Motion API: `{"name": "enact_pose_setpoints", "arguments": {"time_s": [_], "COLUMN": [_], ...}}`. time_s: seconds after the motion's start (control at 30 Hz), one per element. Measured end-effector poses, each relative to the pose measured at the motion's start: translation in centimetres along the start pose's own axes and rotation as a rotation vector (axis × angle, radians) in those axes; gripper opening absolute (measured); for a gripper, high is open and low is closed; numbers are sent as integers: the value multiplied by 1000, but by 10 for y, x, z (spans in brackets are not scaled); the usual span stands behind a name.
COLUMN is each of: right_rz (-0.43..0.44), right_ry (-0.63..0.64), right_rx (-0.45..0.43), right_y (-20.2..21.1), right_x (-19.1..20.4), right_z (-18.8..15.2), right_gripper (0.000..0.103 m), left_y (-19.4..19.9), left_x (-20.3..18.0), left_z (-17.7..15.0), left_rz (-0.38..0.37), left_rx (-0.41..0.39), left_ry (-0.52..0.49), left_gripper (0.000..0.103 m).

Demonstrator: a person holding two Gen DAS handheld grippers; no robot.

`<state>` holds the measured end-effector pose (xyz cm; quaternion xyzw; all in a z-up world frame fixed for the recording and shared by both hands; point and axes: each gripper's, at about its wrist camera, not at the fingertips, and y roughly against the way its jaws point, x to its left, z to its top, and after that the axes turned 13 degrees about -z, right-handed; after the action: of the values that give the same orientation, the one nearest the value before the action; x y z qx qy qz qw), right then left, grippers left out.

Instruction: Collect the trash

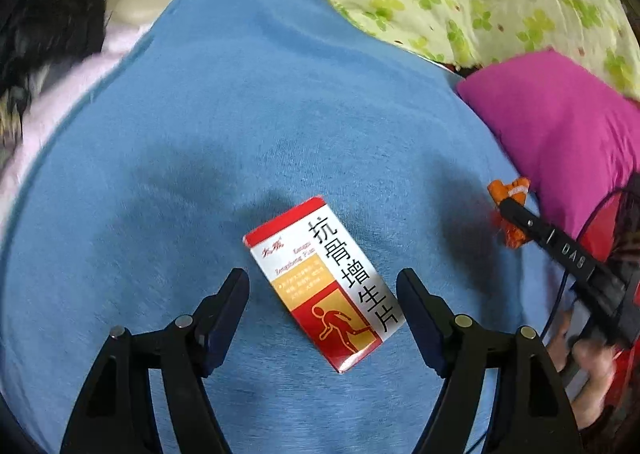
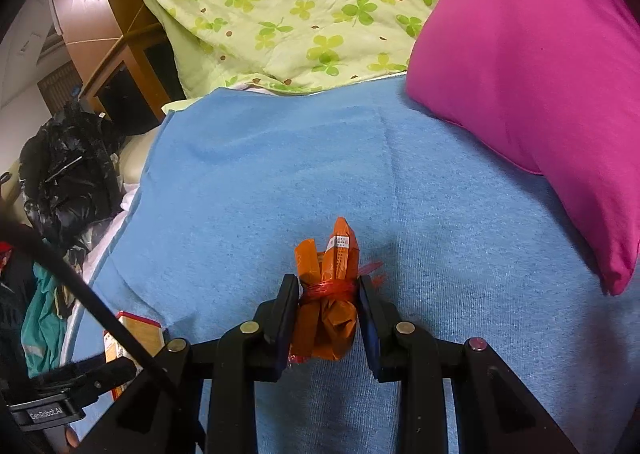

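Trash here is two items on the blue terry blanket [image 1: 200, 125]. A crumpled orange paper wrapper tied with red string [image 2: 326, 294] is pinched between the pads of the right gripper [image 2: 327, 318], lifted just above the cloth. The red, white and gold cardboard medicine box with black Chinese lettering [image 1: 326, 286] lies flat on the blanket between the spread fingers of the left gripper [image 1: 322, 318], which do not touch it. A magenta pillow [image 2: 532, 65] and a green clover-print quilt [image 2: 288, 9] lie beyond. A black plastic bag [image 2: 68, 169] sits off the blanket's left edge.
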<state>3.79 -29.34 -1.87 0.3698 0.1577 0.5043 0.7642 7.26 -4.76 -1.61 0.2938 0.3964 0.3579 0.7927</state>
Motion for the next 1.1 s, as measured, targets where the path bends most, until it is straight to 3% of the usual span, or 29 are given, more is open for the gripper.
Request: {"name": "enact_pose_setpoints", "arguments": {"time_s": [0.13, 0.37, 0.73, 0.83, 0.9, 1.1], "right_rz": [3, 1, 4, 6, 10, 11], "right_ry": [16, 20, 13, 17, 17, 25], "right_rx": [-6, -11, -13, -24, -31, -44], "right_y": [4, 7, 10, 13, 16, 25], "right_x": [0, -2, -4, -4, -4, -3], "right_z": [-2, -3, -4, -3, -3, -6], "right_gripper": [31, 31, 31, 31, 31, 31], "left_y": [1, 1, -19, -16, -9, 2], "left_x": [1, 12, -2, 2, 4, -15], "left_z": [1, -2, -15, -16, -18, -19], "left_rz": [-14, -123, -64, -62, -62, -12], "left_rx": [-12, -72, -35, -49, -58, -91], "left_ry": [11, 183, 167, 184, 177, 66], "left_gripper": [78, 78, 79, 77, 64, 62]}}
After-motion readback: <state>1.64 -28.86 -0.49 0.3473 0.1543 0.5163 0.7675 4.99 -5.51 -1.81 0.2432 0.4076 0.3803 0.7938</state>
